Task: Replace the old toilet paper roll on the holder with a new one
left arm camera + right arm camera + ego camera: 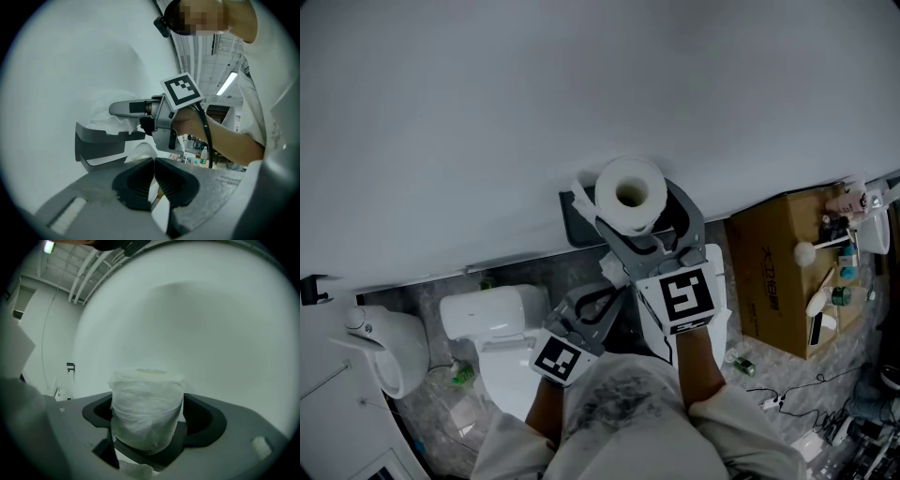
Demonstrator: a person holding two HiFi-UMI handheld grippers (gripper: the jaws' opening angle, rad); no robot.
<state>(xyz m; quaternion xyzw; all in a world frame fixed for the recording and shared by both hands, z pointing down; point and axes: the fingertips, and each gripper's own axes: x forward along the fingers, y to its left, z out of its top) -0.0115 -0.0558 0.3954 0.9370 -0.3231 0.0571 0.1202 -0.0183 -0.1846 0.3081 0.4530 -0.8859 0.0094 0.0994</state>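
Fingers of the left gripper (153,164) pressed together, just left of the holder (577,220); toilet paper roll (630,194) stands upright on the holder; right gripper (152,416) fingers spread wide, flanking the roll.

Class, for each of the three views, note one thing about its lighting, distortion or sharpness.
Head view: soft, even light, the wall flat grey, the roll sharp. Left gripper view: a fisheye circle with black corners; a ceiling lamp glares; the left tongs, close up, look soft. Right gripper view: the same fisheye bend; the roll is dim and slightly soft.
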